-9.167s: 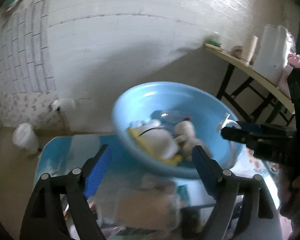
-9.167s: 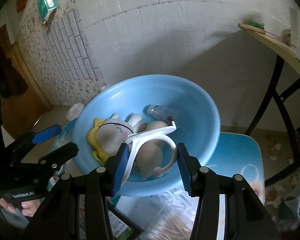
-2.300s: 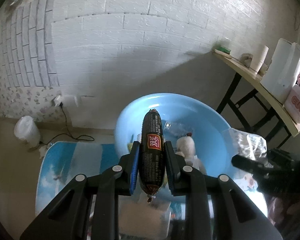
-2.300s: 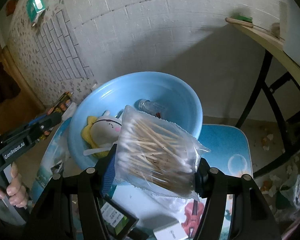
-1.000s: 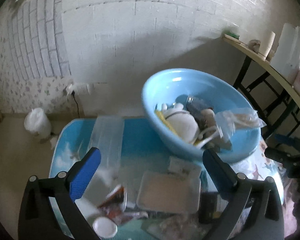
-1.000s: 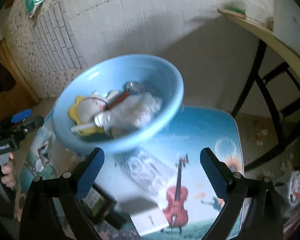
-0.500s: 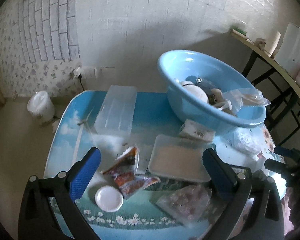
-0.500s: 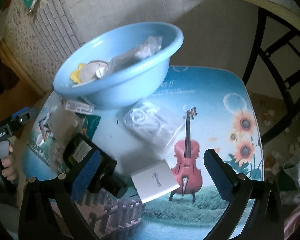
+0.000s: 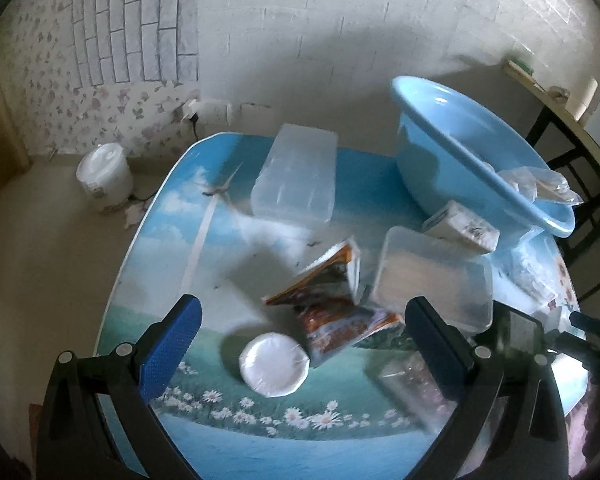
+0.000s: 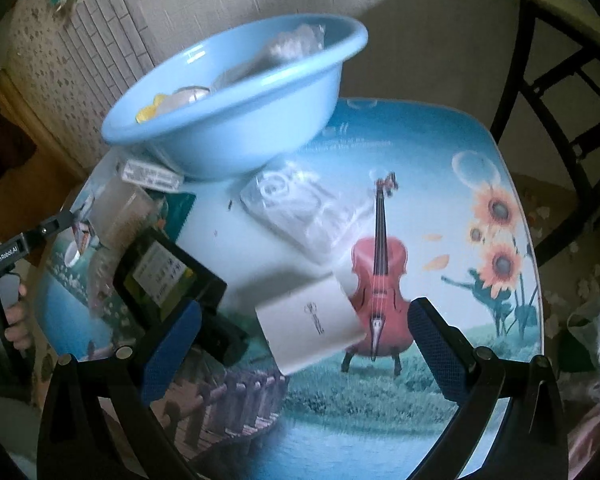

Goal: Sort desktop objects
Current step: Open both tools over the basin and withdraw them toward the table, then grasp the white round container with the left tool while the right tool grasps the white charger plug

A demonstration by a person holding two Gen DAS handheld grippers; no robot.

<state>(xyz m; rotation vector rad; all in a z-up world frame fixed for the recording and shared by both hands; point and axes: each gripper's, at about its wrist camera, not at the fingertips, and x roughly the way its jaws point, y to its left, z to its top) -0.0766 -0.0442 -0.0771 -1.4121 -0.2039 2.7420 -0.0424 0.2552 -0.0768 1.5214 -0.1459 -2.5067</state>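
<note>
My left gripper (image 9: 300,340) is open and empty, hovering over a white round lid (image 9: 274,364) and orange snack packets (image 9: 332,304) on the picture-printed table (image 9: 172,248). My right gripper (image 10: 300,344) is open too, just above a white box (image 10: 310,326) beside a black box (image 10: 164,276). The blue basin (image 10: 240,120) at the table's back holds a plush toy, a bag of cotton swabs (image 9: 540,184) and other items. A clear bag of white cable (image 10: 300,208) lies in front of the basin.
A clear lidded container (image 9: 296,180) lies at the back left, a clear tray (image 9: 432,280) and a small carton (image 9: 460,228) near the basin. A white bucket (image 9: 104,176) stands on the floor. A black-framed shelf (image 10: 560,60) is to the right. A hand (image 10: 14,316) holds the left gripper's grip.
The sausage and the swab bag went from my grippers into the basin. Both grippers opened, pulled back and dropped lower over the table's near side.
</note>
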